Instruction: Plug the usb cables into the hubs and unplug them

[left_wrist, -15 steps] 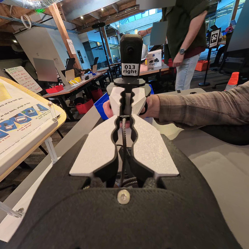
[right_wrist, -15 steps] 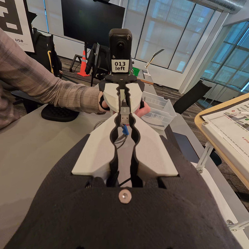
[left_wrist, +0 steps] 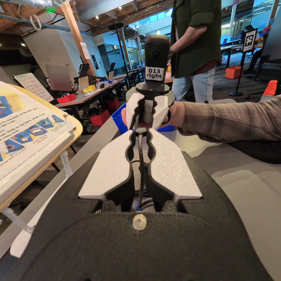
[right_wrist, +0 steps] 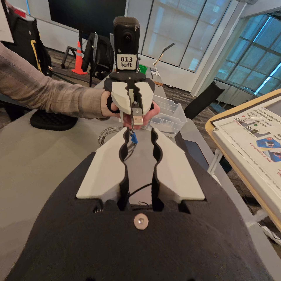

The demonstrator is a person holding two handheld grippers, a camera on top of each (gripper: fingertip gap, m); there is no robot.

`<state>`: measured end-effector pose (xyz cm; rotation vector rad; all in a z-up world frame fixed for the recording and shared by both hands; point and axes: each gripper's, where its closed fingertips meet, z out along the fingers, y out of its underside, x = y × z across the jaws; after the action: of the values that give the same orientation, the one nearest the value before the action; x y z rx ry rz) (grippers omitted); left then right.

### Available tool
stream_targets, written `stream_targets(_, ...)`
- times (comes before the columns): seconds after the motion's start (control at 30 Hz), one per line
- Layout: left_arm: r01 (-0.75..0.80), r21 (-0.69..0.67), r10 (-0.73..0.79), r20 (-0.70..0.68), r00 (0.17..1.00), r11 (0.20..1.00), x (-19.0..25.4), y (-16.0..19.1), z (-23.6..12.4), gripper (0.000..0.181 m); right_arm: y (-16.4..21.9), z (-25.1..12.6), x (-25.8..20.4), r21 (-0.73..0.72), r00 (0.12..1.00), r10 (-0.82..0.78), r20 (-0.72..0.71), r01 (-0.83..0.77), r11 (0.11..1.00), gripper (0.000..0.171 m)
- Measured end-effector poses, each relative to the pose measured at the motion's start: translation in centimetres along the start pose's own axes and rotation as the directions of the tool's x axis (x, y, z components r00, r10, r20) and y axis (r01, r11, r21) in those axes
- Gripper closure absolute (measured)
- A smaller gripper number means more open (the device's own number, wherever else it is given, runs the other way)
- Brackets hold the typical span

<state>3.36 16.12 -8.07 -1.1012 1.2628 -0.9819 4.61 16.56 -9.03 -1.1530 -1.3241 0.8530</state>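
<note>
USB plug (right_wrist: 137,116) in left gripper (right_wrist: 135,113) (right gripper (right_wrist: 139,132) agape)

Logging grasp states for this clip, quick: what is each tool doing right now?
Left tool: closed on the USB plug, braided cable trailing back between its fingers.
Right tool: open, holding nothing, just short of the plug.

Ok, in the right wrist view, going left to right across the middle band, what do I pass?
Plaid sleeve → black pad on the table → left gripper holding the USB plug → clear plastic bin → instruction board.
</note>
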Motion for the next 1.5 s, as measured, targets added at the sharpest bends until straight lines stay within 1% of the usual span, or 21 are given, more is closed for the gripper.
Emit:
stream_targets(0.2,-0.004,-0.021,0.005,0.034,0.999,1.0,-0.9,0.0,-0.6,0.168,0.4,-1.4,0.5,-0.171,0.993,-0.107,-0.053,0.097,0.981,0.141)
stream_targets(0.23,-0.007,-0.027,0.008,0.036,0.999,1.0,-1.0,0.0,-0.7,0.168,0.5,-1.9,0.7,-0.217,0.988,-0.136,-0.068,0.119,0.969,0.141)
stream_targets(0.33,-0.023,-0.028,0.025,0.053,0.998,0.999,-1.4,-0.5,-1.2,0.168,1.0,-3.5,1.3,-0.405,0.963,-0.247,-0.105,0.185,0.895,0.14)
stream_targets(0.4,-0.032,-0.03,0.034,0.066,0.997,0.999,-1.7,-0.8,-1.5,0.168,0.9,-4.2,1.1,-0.482,0.957,-0.276,-0.093,0.199,0.853,0.139)
stream_targets(0.47,-0.03,-0.022,0.032,0.069,0.997,0.999,-1.9,-1.0,-1.8,0.167,1.1,-4.5,0.8,-0.535,0.958,-0.283,-0.052,0.212,0.818,0.135)
stream_targets(0.57,-0.035,-0.026,0.037,0.08,0.996,0.999,-2.2,-1.1,-2.2,0.167,3.5,-5.3,0.1,-0.66,0.968,-0.246,0.052,0.218,0.718,0.125)
stream_targets(0.67,-0.037,-0.025,0.038,0.085,0.996,0.999,-2.4,-1.2,-2.5,0.167,8.4,-6.6,-1.2,-0.776,0.968,-0.197,0.155,0.243,0.582,0.114)
stream_targets(0.7,-0.039,-0.025,0.041,0.085,0.996,0.999,-2.4,-1.2,-2.6,0.167,10.0,-6.9,-1.6,-0.793,0.967,-0.188,0.173,0.25,0.556,0.113)
stream_targets(0.8,-0.037,-0.022,0.038,0.082,0.996,0.999,-2.4,-1.2,-2.7,0.168,13.9,-7.2,-2.8,-0.786,0.969,-0.159,0.189,0.246,0.567,0.111)
stream_targets(0.87,-0.036,-0.024,0.038,0.081,0.996,0.999,-2.4,-1.1,-2.6,0.168,15.9,-7.7,-2.7,-0.786,0.973,-0.166,0.164,0.23,0.574,0.107)
stream_targets(1.0,-0.036,-0.03,0.039,0.076,0.996,0.999,-2.4,-0.9,-2.5,0.168,17.6,-7.1,-2.0,-0.719,0.982,-0.162,0.096,0.181,0.671,0.102)
stream_targets(1.07,-0.032,-0.031,0.035,0.073,0.997,0.999,-2.4,-0.7,-2.5,0.167,18.4,-6.7,-1.7,-0.704,0.985,-0.152,0.085,0.167,0.69,0.1)
stream_targets(1.17,-0.029,-0.038,0.032,0.073,0.997,0.999,-2.5,-0.4,-2.4,0.167,20.2,-6.3,-1.6,-0.714,0.987,-0.127,0.098,0.158,0.682,0.099)
stream_targets(1.2,-0.027,-0.038,0.03,0.07,0.997,0.999,-2.5,-0.3,-2.4,0.167,20.5,-6.0,-1.7,-0.703,0.988,-0.115,0.098,0.151,0.695,0.105)
stream_targets(1.27,-0.027,-0.04,0.029,0.069,0.997,0.999,-2.5,-0.2,-2.4,0.167,20.5,-5.5,-1.7,-0.667,0.992,-0.083,0.096,0.126,0.735,0.102)
stream_targets(1.33,-0.024,-0.04,0.026,0.065,0.998,0.999,-2.5,-0.1,-2.3,0.167,20.6,-5.1,-1.8,-0.641,0.994,-0.05,0.1,0.103,0.76,0.111)
stream_targets(1.43,-0.021,-0.044,0.024,0.06,0.998,0.999,-2.5,0.1,-2.2,0.168,20.6,-4.6,-1.9,-0.603,0.995,0.011,0.096,0.049,0.796,0.112)
stream_targets(1.5,-0.023,-0.051,0.026,0.059,0.998,0.998,-2.5,0.3,-2.2,0.167,20.6,-4.5,-1.9,-0.602,0.996,0.041,0.079,0.015,0.799,0.113)
